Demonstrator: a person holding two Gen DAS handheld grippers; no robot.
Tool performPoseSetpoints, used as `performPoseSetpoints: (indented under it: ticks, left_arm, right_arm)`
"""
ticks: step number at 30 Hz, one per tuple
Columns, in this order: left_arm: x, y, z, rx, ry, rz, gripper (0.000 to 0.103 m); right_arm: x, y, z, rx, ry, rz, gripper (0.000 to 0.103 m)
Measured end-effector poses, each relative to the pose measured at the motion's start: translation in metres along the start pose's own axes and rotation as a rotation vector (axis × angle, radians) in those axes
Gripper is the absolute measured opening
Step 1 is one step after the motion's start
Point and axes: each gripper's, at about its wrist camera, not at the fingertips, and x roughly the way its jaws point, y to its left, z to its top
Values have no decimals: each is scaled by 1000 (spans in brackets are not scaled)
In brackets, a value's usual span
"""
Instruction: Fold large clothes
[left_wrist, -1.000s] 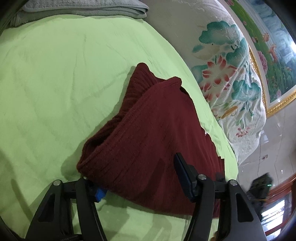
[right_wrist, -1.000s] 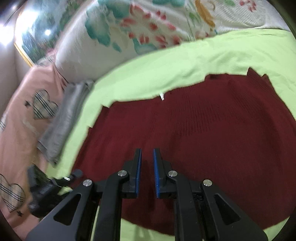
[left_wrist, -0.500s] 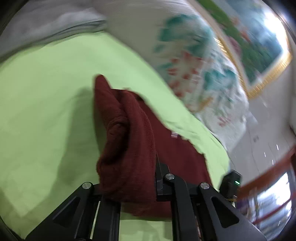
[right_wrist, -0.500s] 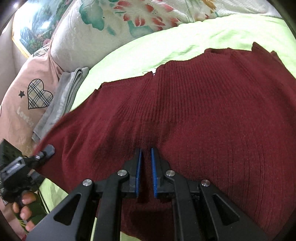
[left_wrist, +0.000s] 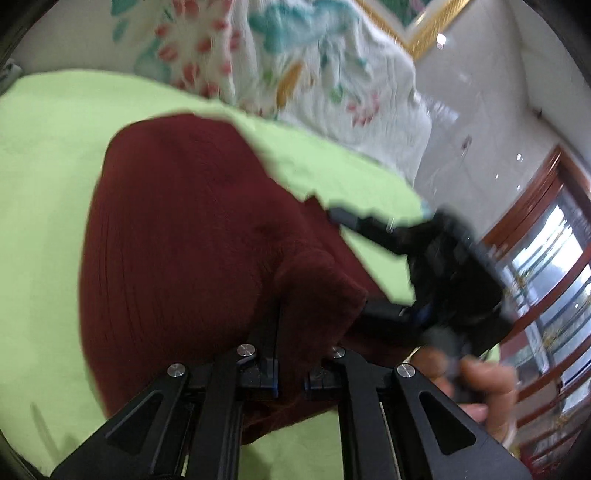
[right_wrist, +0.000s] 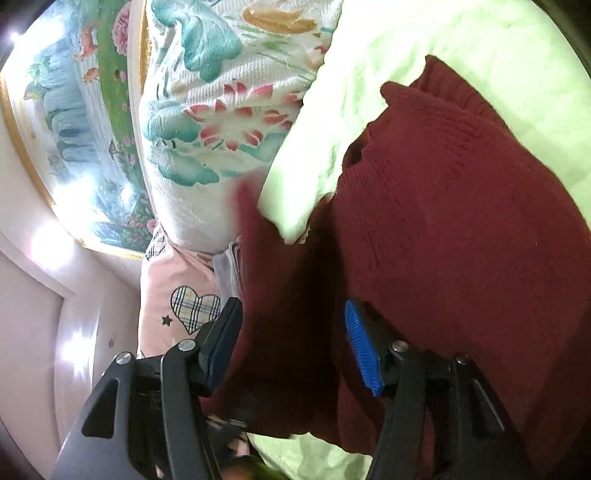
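A dark red ribbed sweater (left_wrist: 177, 236) lies on a light green sheet (left_wrist: 44, 155). My left gripper (left_wrist: 290, 373) is shut on a bunched fold of the sweater, which rises between its fingers. In the right wrist view the sweater (right_wrist: 461, 206) fills the right side, folded over itself. My right gripper (right_wrist: 291, 343) stands open with a hanging fold of the sweater between its blue pads (right_wrist: 360, 347). The right gripper also shows in the left wrist view (left_wrist: 443, 280), blurred, close to the sweater's edge.
A white floral quilt (right_wrist: 207, 110) lies beyond the sheet, with a framed landscape picture (right_wrist: 66, 103) on the wall behind. A pink heart-print cloth (right_wrist: 177, 295) and grey fabric lie at the left. A wood-framed window (left_wrist: 546, 266) is at the right.
My left gripper has closed on the sweater's fold and carried it toward the right gripper. My right gripper has opened from shut and tilted, with the sweater's fold now between its pads.
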Motion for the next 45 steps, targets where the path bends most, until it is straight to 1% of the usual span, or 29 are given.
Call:
performPoseSetpoints:
  ticks: [2,4,7,10,11,12,13,15,18,20,21,22,25,27,29,31,32,34,35,36,37,38,40,41,42,45]
  left_arm:
    - [1,-1,-3,3,-4,0,6]
    - [-5,-1,-2,7,-17,-10,6]
    - [-15,-1,3,18,-38,-19,6]
    - [-20,-1,0,34,-40,-18,6]
    - [-19,-2,1,37,-36,-12,6]
    - [-18,-3,1,39,-31,-7,6]
    - [-17,-4,3,41,-27,1,6]
    - [-18,-12,6,50,-32,-2,6]
    - [-23,-34,19,91,-62,-59,6]
    - [-18,-52,24,119,-61,-98,7]
    - [-11,-61,25,131,-50,-116,7]
    - [-2,-69,25,136,-34,-130,7]
    - [34,-78,19,124,31,-149,7]
    - [64,-75,11,102,102,-145,7]
    - [80,-73,2,110,143,-127,7]
    - [80,-73,0,117,150,-119,9]
    - [76,-72,0,116,147,-124,11]
    - [66,-70,1,104,158,-145,24]
    - [58,-68,2,94,165,-151,27]
    - [51,-66,2,87,166,-156,35]
    - [43,-66,2,84,159,-161,41]
    - [32,-63,0,81,147,-159,44]
    - [5,-54,-1,67,114,-160,61]
    - [-8,-50,0,56,96,-157,64]
    - [-19,-45,0,47,80,-157,67]
    - [-50,-20,1,9,33,-124,75]
  right_arm:
    - [5,6,1,-32,30,-39,59]
    - [8,14,5,-66,51,-57,59]
    - [24,27,8,-138,92,-118,59]
    - [50,39,14,-219,141,-164,59]
    - [59,39,18,-229,153,-194,54]
    - [67,38,22,-235,167,-232,26]
    - [73,37,26,-239,178,-245,18]
    - [69,45,30,-269,163,-230,17]
    - [30,74,32,-384,90,-169,17]
    - [4,82,36,-425,47,-172,17]
    - [-10,80,39,-431,31,-184,17]
    - [-16,77,43,-427,24,-200,17]
    - [-30,47,56,-380,17,-294,17]
    - [-33,20,60,-358,36,-377,17]
    - [-33,0,61,-327,47,-392,17]
    - [-37,-12,61,-297,40,-352,17]
    - [-39,-15,62,-287,35,-328,18]
    - [-40,-14,62,-288,28,-320,19]
    - [-40,-13,62,-291,27,-318,22]
    - [-40,-13,62,-292,27,-316,23]
    - [-40,-11,61,-291,27,-318,24]
    - [-41,-9,61,-292,25,-323,27]
    - [-45,-3,59,-308,11,-349,31]
    - [-49,0,58,-313,2,-359,35]
    - [-54,2,56,-320,-11,-369,41]
    - [-68,7,52,-330,-46,-377,52]
